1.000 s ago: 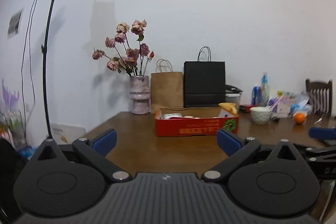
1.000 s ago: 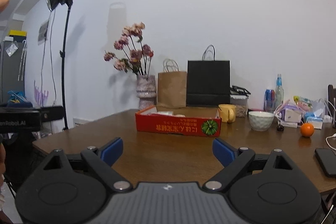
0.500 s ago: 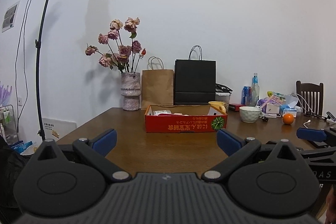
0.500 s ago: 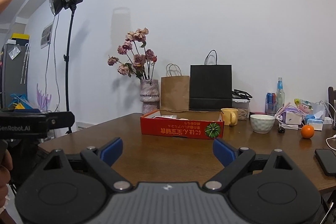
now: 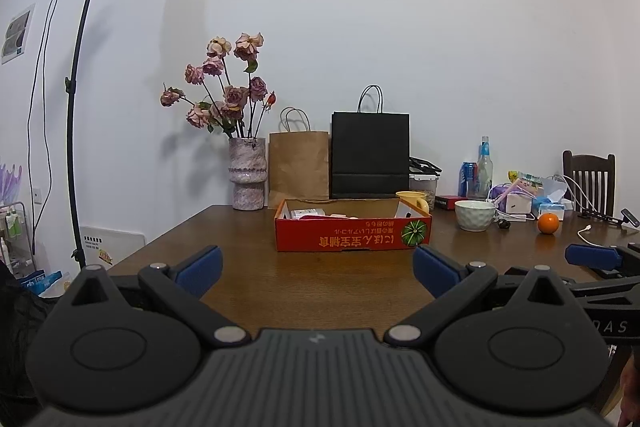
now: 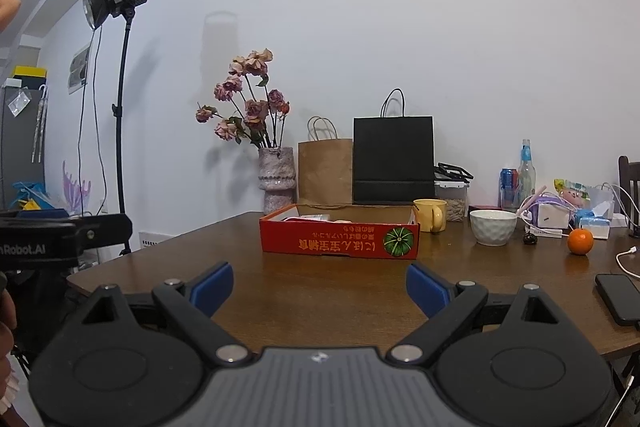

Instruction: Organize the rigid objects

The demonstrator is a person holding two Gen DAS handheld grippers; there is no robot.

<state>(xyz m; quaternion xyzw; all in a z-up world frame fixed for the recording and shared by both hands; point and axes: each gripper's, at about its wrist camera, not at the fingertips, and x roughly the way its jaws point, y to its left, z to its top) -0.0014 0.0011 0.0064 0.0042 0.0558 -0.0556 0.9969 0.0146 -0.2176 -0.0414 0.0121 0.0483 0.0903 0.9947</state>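
A smooth dark-brown wooden tabletop fills the middle of both views. At its far edge against the white wall stand a matte black paper bag and, to its left, a creased brown paper bag, both with looped handles. Left of those is a mottled pink ribbed vase of dried roses. Nearer, mid-table, sits a shallow red cardboard box printed with a green squash; inside it lie pale flat packets, too small to identify. Just behind its right end is a yellow mug, then a dimpled white bowl to the right, and farther right a round orange. A flat black phone lies at the near right edge.

The left gripper is spread wide with blue pads, holding nothing, above the near tabletop. The right gripper is likewise released and empty, well short of the box
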